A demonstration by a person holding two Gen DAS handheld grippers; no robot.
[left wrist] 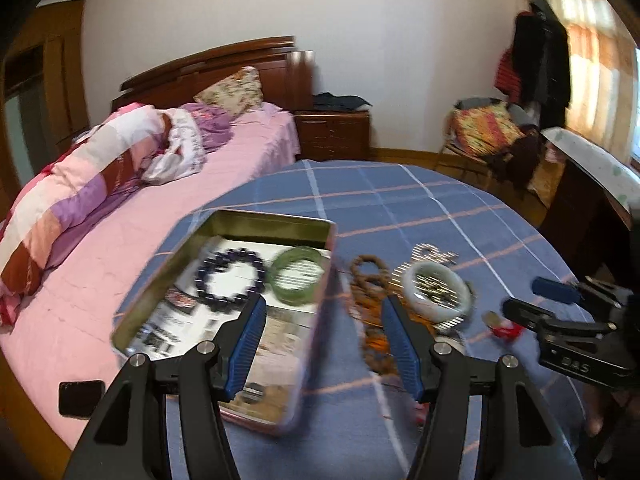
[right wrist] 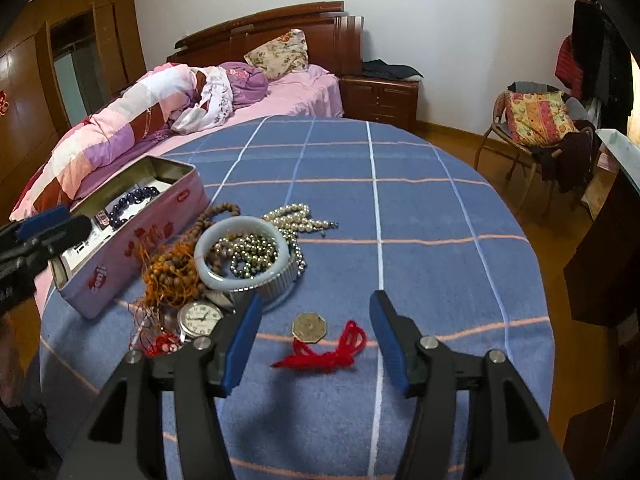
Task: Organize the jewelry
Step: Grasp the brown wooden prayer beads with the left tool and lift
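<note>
An open pink tin lies on the blue checked cloth and holds a dark bead bracelet and a green bangle. Right of it is a pile: a white jade bangle, brown prayer beads, pearl strands, a watch. A coin on a red cord lies between my right gripper's fingers. My left gripper is open and empty above the tin's right edge. My right gripper is open and empty.
The table stands beside a bed with pink sheets. A black phone lies on the bed near the tin. A chair with cushions and a dark desk stand to the right.
</note>
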